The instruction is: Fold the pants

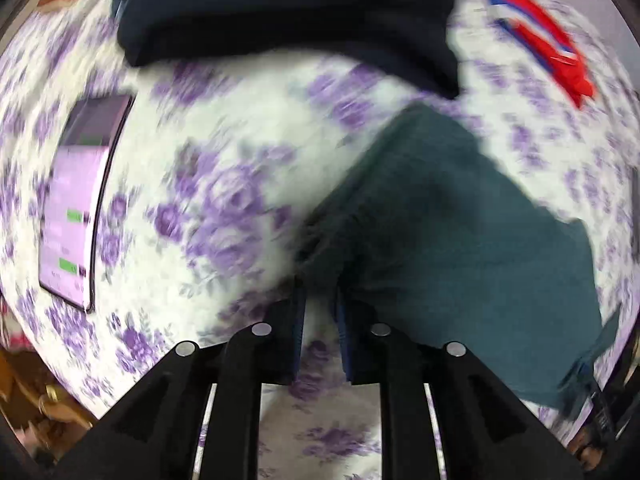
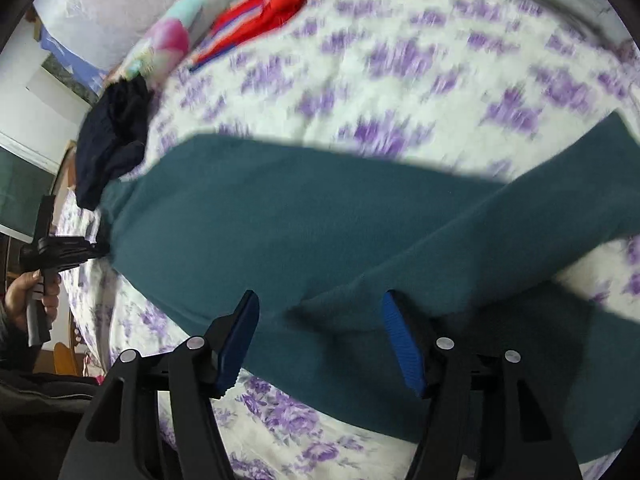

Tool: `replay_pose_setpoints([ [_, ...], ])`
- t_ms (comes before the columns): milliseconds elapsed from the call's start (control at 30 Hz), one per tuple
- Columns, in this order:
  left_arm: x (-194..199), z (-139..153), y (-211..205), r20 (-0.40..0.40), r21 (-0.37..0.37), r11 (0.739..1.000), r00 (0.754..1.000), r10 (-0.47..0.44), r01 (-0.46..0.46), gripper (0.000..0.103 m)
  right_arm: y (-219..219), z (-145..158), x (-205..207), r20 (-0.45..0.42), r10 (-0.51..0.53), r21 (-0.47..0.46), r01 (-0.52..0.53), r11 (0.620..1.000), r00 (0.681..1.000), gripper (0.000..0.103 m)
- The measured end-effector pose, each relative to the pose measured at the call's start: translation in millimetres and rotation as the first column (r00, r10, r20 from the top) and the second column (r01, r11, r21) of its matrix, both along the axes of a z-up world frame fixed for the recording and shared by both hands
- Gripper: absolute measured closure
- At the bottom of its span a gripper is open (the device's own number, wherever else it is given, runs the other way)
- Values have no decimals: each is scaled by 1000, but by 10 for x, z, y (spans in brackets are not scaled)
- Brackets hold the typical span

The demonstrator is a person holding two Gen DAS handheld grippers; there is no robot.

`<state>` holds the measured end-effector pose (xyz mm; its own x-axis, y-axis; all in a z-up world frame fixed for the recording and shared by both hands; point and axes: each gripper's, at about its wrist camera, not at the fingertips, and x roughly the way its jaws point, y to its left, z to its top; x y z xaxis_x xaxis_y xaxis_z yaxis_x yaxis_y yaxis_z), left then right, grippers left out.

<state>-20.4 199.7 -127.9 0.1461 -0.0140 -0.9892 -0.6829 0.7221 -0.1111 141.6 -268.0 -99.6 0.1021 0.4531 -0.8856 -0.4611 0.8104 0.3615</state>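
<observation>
My pants (image 2: 280, 216) are a plain teal-green knit, soft and matte, spread across the bed (image 2: 360, 80) on its white cover with purple flowers. In the right wrist view they run as a wide band from the left edge to the right, one leg angled up toward the far right and the other toward the lower right; the waist end sits near a dark navy garment (image 2: 112, 140).

My left gripper (image 1: 320, 300) points down at the corner of the pants (image 1: 460, 220). Its fingers (image 1: 298, 320) stand narrow, with a slim gap, and the cloth edge meets their tips, but blur keeps me from telling whether they pinch it. My right gripper (image 2: 320, 320) hangs over the crotch with its fingers (image 2: 400, 340) wide and nothing pressed between them.

Both views are smeared by motion. The leg ends run out of frame at the right.

I count one pair of pants, one navy garment, one red striped garment (image 2: 260, 12), one pastel bundle (image 2: 172, 36), and one lit phone (image 1: 76, 200) on the bed
</observation>
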Motion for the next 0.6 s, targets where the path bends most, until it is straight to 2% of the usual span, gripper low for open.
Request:
replay_pose_setpoints([
  [67, 56, 138, -46, 14, 38, 998, 999, -42, 42, 75, -219, 139, 124, 58, -71, -5, 71, 997, 996, 39],
  [100, 69, 199, -53, 30, 47, 998, 998, -52, 50, 66, -380, 200, 230, 87, -137, -14, 139, 990, 987, 39],
  [133, 90, 296, -69, 65, 60, 997, 996, -61, 58, 61, -563, 243, 349, 115, -218, -28, 223, 974, 969, 39],
  [200, 135, 435, -107, 116, 77, 995, 990, -76, 67, 60, -889, 280, 569, 150, -363, -63, 376, 925, 920, 39],
  [233, 171, 511, -147, 157, 80, 994, 984, -89, 77, 55, -1019, 287, 671, 162, -417, -68, 432, 899, 894, 39],
  [267, 197, 552, -181, 187, 77, 993, 977, -99, 86, 50, -1092, 293, 750, 173, -449, -71, 466, 882, 877, 39],
  [300, 209, 576, -198, 211, 70, 993, 971, -110, 97, 39, -1162, 291, 839, 185, -477, -82, 497, 864, 859, 39],
  [333, 259, 579, -265, 230, 63, 992, 966, -120, 109, 35, -1190, 281, 967, 202, -498, -109, 525, 844, 843, 39],
  [433, 400, 475, -468, 233, 27, 988, 961, -151, 149, 34, -1148, 186, 1234, 216, -516, -163, 552, 818, 829, 41],
  [533, 511, 250, -582, 182, -41, 987, 972, -148, 158, 34, -1033, 42, 1511, 197, -549, -193, 581, 791, 812, 42],
  [600, 483, 154, -603, 141, -48, 987, 979, -144, 152, 34, -968, -59, 1611, 192, -569, -251, 600, 759, 800, 47],
])
